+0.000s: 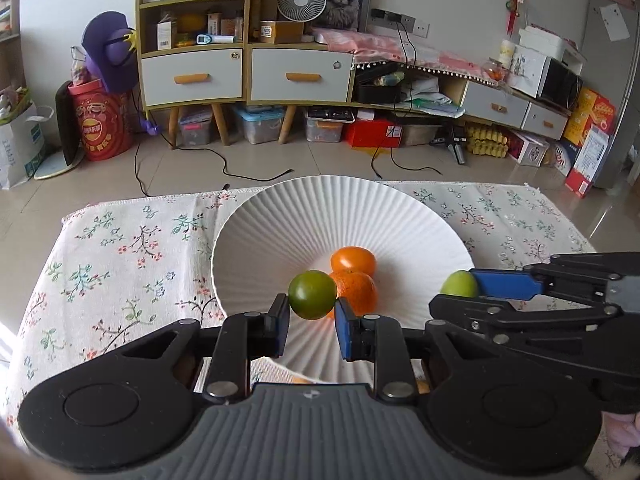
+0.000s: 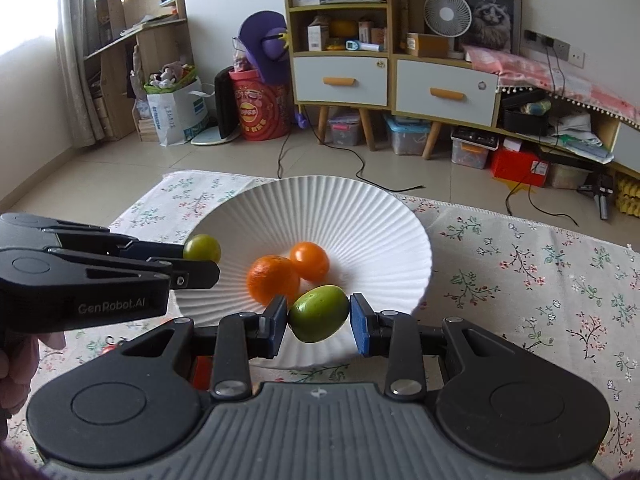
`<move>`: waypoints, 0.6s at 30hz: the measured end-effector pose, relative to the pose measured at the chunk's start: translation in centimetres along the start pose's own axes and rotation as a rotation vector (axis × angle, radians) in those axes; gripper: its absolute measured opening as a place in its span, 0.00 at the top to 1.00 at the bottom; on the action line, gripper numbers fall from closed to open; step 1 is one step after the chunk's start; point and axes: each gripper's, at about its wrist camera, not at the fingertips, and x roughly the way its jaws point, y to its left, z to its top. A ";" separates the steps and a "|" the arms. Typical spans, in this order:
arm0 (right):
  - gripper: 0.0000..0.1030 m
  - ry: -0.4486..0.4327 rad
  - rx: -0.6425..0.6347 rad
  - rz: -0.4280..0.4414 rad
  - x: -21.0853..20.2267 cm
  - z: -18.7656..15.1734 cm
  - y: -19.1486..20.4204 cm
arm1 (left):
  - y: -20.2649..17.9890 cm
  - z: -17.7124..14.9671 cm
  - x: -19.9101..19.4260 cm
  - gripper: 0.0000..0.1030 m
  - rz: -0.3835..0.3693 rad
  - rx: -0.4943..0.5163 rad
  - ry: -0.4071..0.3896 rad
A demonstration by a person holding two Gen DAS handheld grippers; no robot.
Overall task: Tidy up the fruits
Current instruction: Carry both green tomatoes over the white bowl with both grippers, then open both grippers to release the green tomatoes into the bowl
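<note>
A white ribbed plate (image 1: 280, 224) (image 2: 360, 216) sits on the flowered cloth and holds two orange fruits (image 1: 354, 276) (image 2: 276, 280). My left gripper (image 1: 312, 316) is shut on a small dark green fruit (image 1: 312, 294) above the plate's near edge; in the right wrist view that gripper (image 2: 200, 260) comes in from the left over the plate's left rim with the fruit (image 2: 203, 247). My right gripper (image 2: 318, 318) is shut on a larger light green fruit (image 2: 318, 313) over the plate's near side; in the left wrist view it (image 1: 460, 292) enters from the right with that fruit (image 1: 459, 283).
The flowered cloth (image 1: 120, 264) (image 2: 540, 272) covers the table. Small orange and red things (image 2: 202, 372) peek out under the grippers near the front edge. Beyond the table lie floor cables (image 1: 240, 168), cabinets (image 1: 244, 76) and storage boxes. A hand (image 2: 16, 364) shows at the left.
</note>
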 end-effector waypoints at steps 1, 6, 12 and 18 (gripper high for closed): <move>0.70 0.002 0.000 -0.005 0.0 0.0 0.0 | -0.2 0.1 0.3 0.86 0.005 0.011 0.002; 0.70 0.000 -0.016 -0.007 -0.2 0.0 -0.3 | -0.5 0.2 1.6 0.86 -0.001 0.015 0.001; 0.70 0.008 -0.024 -0.003 0.4 -0.2 -0.4 | -0.1 0.1 1.9 0.86 -0.002 -0.015 -0.015; 0.70 0.002 -0.026 0.007 0.7 -0.4 -0.2 | 0.6 0.0 2.4 0.86 0.002 -0.057 -0.014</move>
